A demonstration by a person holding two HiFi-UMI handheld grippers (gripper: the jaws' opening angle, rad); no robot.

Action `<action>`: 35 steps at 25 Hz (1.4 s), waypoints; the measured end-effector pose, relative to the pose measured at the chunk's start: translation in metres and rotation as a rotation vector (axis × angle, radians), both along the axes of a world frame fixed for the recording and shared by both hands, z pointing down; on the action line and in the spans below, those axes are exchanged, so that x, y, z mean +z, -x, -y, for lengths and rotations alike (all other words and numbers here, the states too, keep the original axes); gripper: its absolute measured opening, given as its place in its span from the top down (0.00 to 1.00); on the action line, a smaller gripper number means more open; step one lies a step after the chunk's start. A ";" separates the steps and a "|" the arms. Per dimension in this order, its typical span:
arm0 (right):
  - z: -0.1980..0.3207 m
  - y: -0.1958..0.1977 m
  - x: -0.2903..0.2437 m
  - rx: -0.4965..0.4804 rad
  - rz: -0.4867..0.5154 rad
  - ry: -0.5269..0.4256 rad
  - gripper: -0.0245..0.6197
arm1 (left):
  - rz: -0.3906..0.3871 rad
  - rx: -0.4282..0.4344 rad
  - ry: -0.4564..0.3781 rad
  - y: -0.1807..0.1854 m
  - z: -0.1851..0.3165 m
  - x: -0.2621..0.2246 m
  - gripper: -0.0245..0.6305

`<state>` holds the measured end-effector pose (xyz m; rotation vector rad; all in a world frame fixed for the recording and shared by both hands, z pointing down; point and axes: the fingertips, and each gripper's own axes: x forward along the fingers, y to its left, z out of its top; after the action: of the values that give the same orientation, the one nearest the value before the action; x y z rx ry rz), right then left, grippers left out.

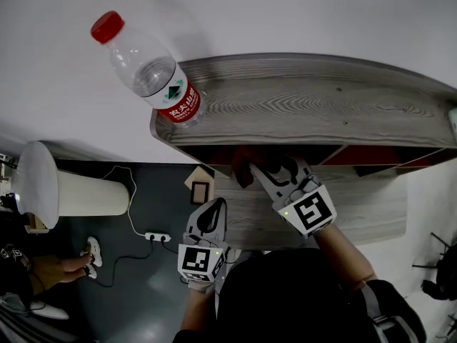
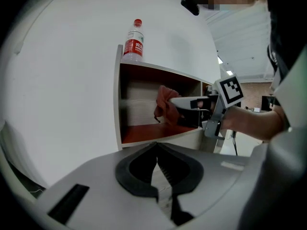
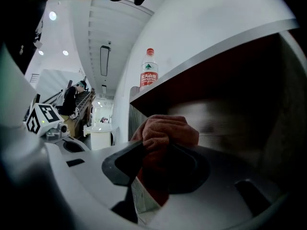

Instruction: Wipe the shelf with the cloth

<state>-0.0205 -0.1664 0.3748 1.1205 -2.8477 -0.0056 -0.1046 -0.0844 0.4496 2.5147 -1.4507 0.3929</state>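
Two grippers showed: our right gripper [image 1: 251,170] pinched the red cloth [image 3: 165,131] inside the red-lined compartment under the top board of the shelf [image 1: 307,106]. Our left gripper [image 2: 157,159] hung at seven o'clock of it, jaws pressed together on nothing (apart from the cloth). At ten o'clock, a water bottle [image 1: 150,70] stood on the top board.

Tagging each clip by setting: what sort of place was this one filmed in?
Probably an indoor workspace or lab rather than a home: a wooden shelf unit against a plain white wall, a power strip with trailing cable on a dark glossy floor, and a strip-lit ceiling.
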 end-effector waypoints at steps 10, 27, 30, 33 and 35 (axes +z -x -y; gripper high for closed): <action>0.031 0.076 -0.023 -0.029 0.006 -0.083 0.75 | -0.032 -0.004 -0.006 0.061 0.007 0.004 0.95; 0.063 0.115 -0.027 0.019 0.068 -0.068 0.79 | -0.056 -0.072 0.001 0.105 -0.010 0.013 0.95; 0.067 0.116 -0.017 0.044 0.009 -0.068 0.79 | -0.061 -0.082 0.001 0.105 -0.015 0.014 0.95; 0.065 0.120 -0.001 0.047 -0.120 -0.067 0.80 | -0.064 -0.094 0.002 0.104 -0.021 0.014 0.95; 0.063 0.122 0.012 0.032 -0.198 -0.055 0.80 | -0.066 -0.100 0.002 0.104 -0.025 0.014 0.95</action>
<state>-0.1428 -0.2291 0.3864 1.1075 -2.6694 -0.1832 -0.2082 -0.0597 0.4632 2.4171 -1.5427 0.2912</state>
